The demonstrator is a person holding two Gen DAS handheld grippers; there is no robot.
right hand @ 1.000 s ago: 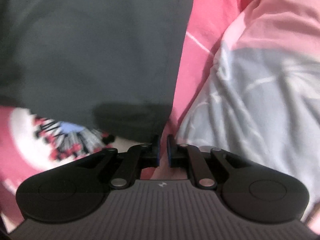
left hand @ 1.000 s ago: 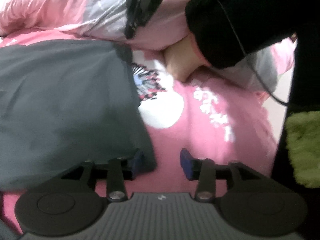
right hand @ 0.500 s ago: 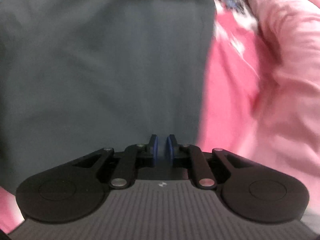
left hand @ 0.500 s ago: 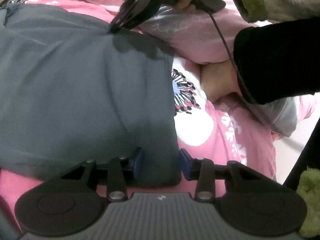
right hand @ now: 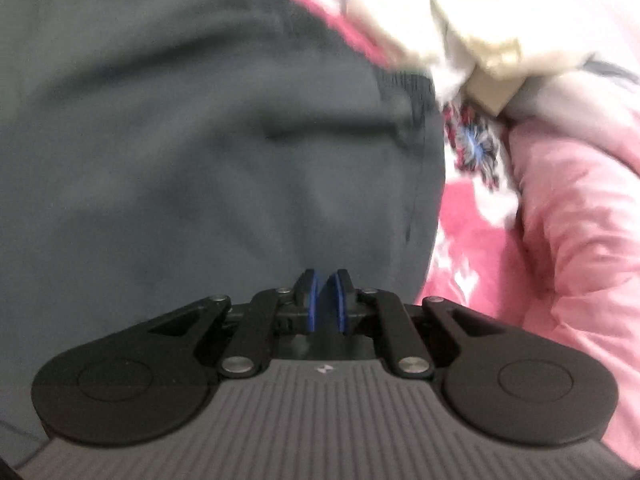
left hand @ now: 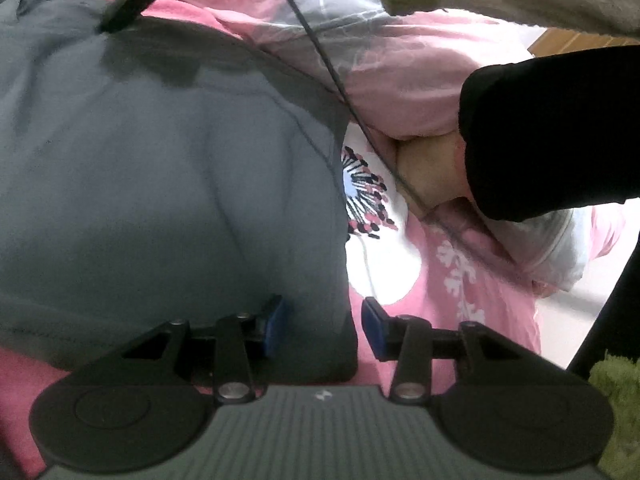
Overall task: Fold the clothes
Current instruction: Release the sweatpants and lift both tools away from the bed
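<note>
A grey garment (left hand: pixel 160 200) lies spread over a pink patterned bedsheet (left hand: pixel 480 300). My left gripper (left hand: pixel 323 322) sits at its near right corner. Its jaws are opening: one blue pad is over the cloth, the other over the sheet, and the corner's edge lies loose between them. At the garment's far edge my right gripper (left hand: pixel 116 20) is pinching the fabric. In the right wrist view the right gripper (right hand: pixel 325 300) is shut on the grey garment (right hand: pixel 180 140), and the cloth puckers toward the pads.
A pink and grey quilt (left hand: pixel 420 80) is bunched along the far side, and it also lies at the right of the right wrist view. A person's black sleeve (left hand: pixel 540 132) and hand (left hand: pixel 428 172) rest on the sheet at right. A cable (left hand: pixel 332 76) crosses above the garment. Green fuzzy fabric (left hand: pixel 616 392) is at lower right.
The right gripper has carried the garment's far edge across, so the grey cloth now covers more of the sheet. The garment's near corner has come in between my left jaws.
</note>
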